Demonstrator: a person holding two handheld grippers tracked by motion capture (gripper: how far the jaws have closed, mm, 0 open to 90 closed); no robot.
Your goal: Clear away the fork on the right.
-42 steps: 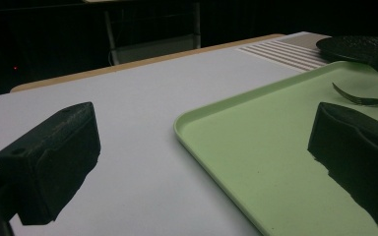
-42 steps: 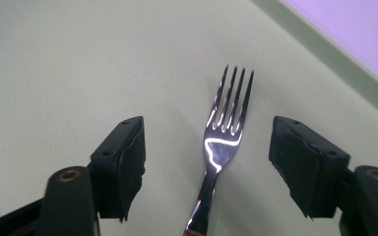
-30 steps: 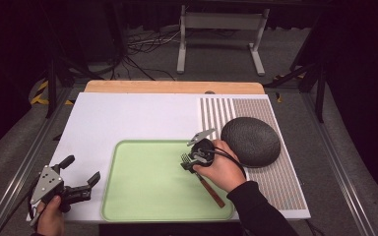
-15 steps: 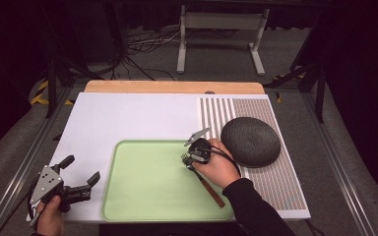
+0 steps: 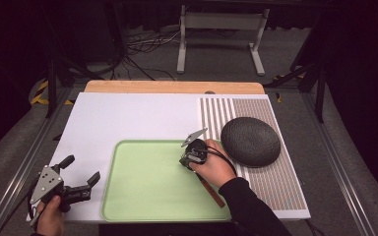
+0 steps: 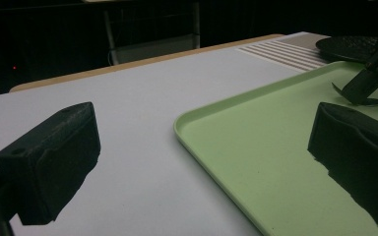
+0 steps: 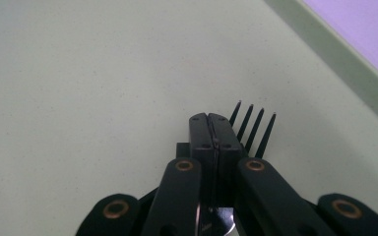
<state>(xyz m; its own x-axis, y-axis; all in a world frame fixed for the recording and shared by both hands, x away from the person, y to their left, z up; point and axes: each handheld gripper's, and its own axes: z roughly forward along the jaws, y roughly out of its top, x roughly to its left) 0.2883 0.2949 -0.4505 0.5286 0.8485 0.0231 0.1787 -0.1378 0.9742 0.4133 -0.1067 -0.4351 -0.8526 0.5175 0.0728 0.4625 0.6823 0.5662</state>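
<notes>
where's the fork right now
The fork is over the right part of the green tray, its tines poking out past the right claw, with the dark round bowl just to the right.

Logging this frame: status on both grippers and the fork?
Left gripper open, idle beside green tray. Right gripper shut on fork, over tray. Dark dome clear, right.

A tray (image 5: 147, 196) lies at lower centre of the high view on a board (image 5: 128, 118), with a domed object (image 5: 250, 141) to its upper right and a fork (image 7: 253, 130) in it.
</notes>
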